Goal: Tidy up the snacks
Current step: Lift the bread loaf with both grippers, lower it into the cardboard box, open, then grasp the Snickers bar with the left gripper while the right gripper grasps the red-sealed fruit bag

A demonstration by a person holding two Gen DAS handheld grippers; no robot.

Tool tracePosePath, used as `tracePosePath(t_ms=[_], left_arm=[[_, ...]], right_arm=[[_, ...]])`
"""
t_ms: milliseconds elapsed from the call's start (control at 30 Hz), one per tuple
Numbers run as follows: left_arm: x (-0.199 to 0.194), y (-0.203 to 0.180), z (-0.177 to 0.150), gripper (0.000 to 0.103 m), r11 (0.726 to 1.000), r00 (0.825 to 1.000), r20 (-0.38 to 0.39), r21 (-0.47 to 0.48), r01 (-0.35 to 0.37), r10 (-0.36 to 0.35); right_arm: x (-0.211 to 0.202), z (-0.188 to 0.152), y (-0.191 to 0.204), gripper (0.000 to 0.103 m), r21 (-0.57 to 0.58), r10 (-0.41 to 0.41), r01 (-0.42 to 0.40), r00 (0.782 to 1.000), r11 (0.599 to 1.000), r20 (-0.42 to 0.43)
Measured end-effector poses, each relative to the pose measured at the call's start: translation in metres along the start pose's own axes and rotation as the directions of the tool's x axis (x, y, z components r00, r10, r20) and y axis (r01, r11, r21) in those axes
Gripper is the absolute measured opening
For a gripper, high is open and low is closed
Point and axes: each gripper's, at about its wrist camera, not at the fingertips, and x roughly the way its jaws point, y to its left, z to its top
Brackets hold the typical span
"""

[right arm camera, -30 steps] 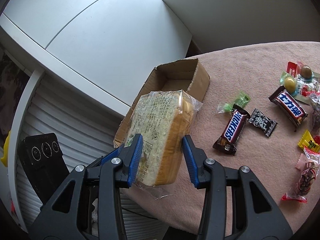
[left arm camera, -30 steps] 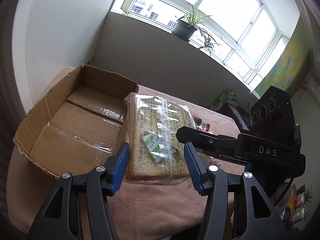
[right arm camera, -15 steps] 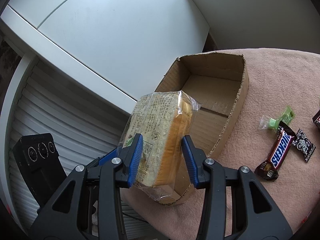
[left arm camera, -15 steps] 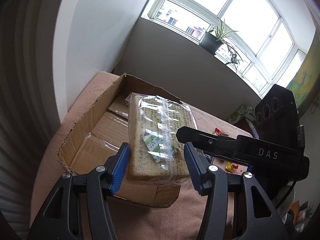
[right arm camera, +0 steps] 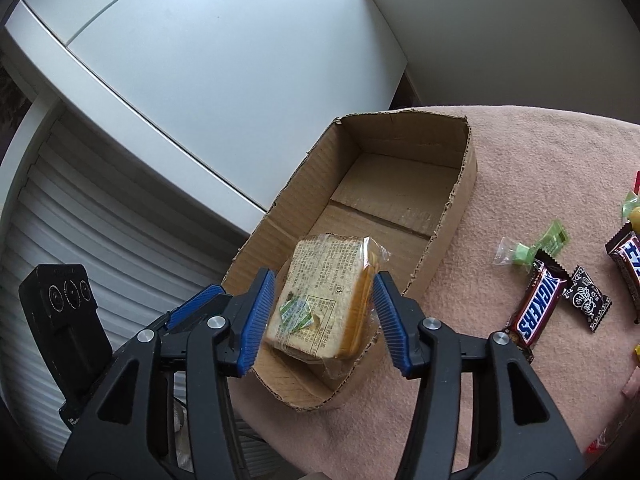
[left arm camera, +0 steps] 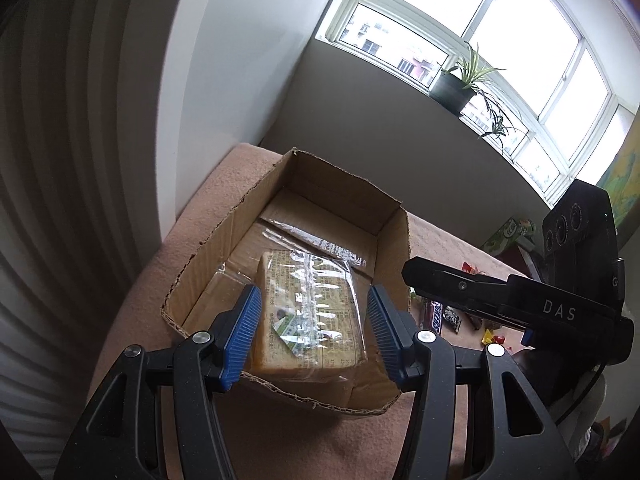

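A clear-wrapped pack of sliced bread (left arm camera: 310, 320) lies inside the open cardboard box (left arm camera: 344, 196), at its near end. It also shows in the right wrist view (right arm camera: 324, 300), in the box (right arm camera: 464, 184). My left gripper (left arm camera: 314, 334) is open, its blue pads apart from the bread's sides. My right gripper (right arm camera: 324, 320) is open too, hovering over the bread with gaps on both sides.
Loose snacks lie on the pink tablecloth to the right of the box: a Snickers bar (right arm camera: 538, 312), a small black packet (right arm camera: 586, 298), a green candy (right arm camera: 532, 250), another bar (right arm camera: 630, 264). A white wall and a shutter stand to the left.
Both grippers carried the bread over the box and lowered it in. Their jaws have opened and the bread now lies on the box floor.
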Motion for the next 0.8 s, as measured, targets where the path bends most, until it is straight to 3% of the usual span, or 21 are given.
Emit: tracePosePath(t_ms=[267,467,567,700,800], left_arm=[[-0.005,-0.025,-0.007,0.053,0.999,1.000,0.005,0.025,0.025,-0.026],[-0.002,-0.052,-0.016,0.053,0.997,0.998,-0.011,0.057,0.056,-0.055],[0.001,-0.065,-0.021,0.056,0.994,0.997,-0.025,0.078,0.071,-0.070],[0.006,-0.080,-0.030,0.056,0.991,0.996,-0.040,0.100,0.085,-0.081],[0.014,-0.088,-0.038,0.056,0.989,0.994,-0.063,0.110,0.098,-0.091]], right_arm=[[-0.047,-0.014,-0.015,0.065,-0.032,-0.064,0.066,0.996,0.997,0.066],[-0.091,-0.030,-0.045,0.067,-0.030,-0.145,0.150,0.983,0.988,0.116],[-0.115,-0.044,-0.064,0.070,-0.019,-0.229,0.234,0.962,0.972,0.152],[-0.143,-0.067,-0.093,0.070,0.023,-0.350,0.353,0.917,0.935,0.191],[-0.156,-0.086,-0.115,0.070,0.071,-0.396,0.390,0.899,0.918,0.188]])
